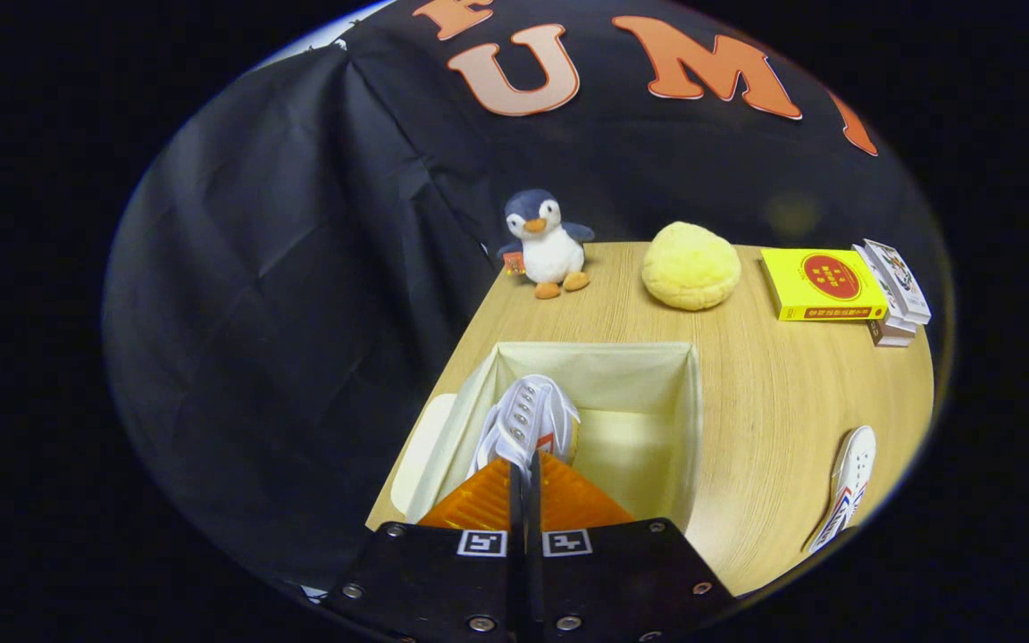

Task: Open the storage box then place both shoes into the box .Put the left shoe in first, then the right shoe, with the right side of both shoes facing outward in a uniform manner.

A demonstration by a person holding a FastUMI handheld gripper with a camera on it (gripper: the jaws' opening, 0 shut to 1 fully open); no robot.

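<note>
The storage box (599,362) stands open on the bench (773,402), its lid (421,442) lying against its left side. Inside it, a white shoe (528,415) is clamped by the tongs (523,464), fingers nearly together. Beyond sit a plush penguin (543,243), yellow cushion (690,265) and books (823,284). The other shoe (849,482) lies right of the box.

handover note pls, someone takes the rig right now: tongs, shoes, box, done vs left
Tongs: closed together, pinching the top edge of the white shoe, held over the open storage box, inside its left half.
Box is open; what looks like its lid lies by its left wall.
Second shoe lies on the table, right of the box.
Done: box opened, first shoe nearly in.
Left: release it, fetch the second shoe, place it facing the same way.
</note>
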